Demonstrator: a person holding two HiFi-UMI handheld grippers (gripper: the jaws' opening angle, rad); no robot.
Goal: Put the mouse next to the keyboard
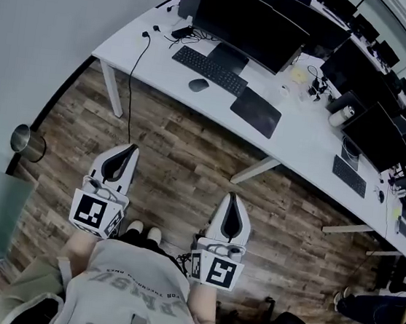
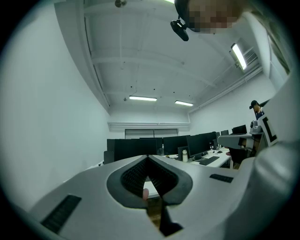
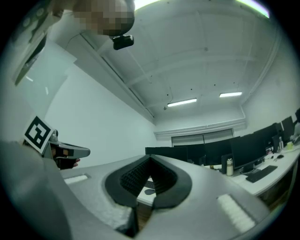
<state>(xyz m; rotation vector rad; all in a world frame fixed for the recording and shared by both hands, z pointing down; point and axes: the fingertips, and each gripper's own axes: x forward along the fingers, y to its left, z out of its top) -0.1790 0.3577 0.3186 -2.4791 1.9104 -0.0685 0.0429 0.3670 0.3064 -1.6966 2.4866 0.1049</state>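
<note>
In the head view a dark grey mouse (image 1: pixel 198 84) lies on the white desk (image 1: pixel 149 59), just in front of the left end of a black keyboard (image 1: pixel 209 70). Both grippers hang low over the wooden floor, well short of the desk. My left gripper (image 1: pixel 130 148) is shut with nothing in it, and my right gripper (image 1: pixel 232 198) is shut and empty too. In the right gripper view the mouse (image 3: pixel 149 191) and keyboard (image 3: pixel 150 183) show small through the jaw opening of the right gripper (image 3: pixel 150 158). The left gripper (image 2: pixel 149 158) shows only its closed jaws before the office.
A black monitor (image 1: pixel 251 23) stands behind the keyboard, a dark mouse pad (image 1: pixel 255 111) lies to its right. A cable (image 1: pixel 134 68) hangs off the desk's left end. A metal bin (image 1: pixel 26 142) stands on the floor at left. More monitors and a second keyboard (image 1: pixel 349 175) line the desk to the right.
</note>
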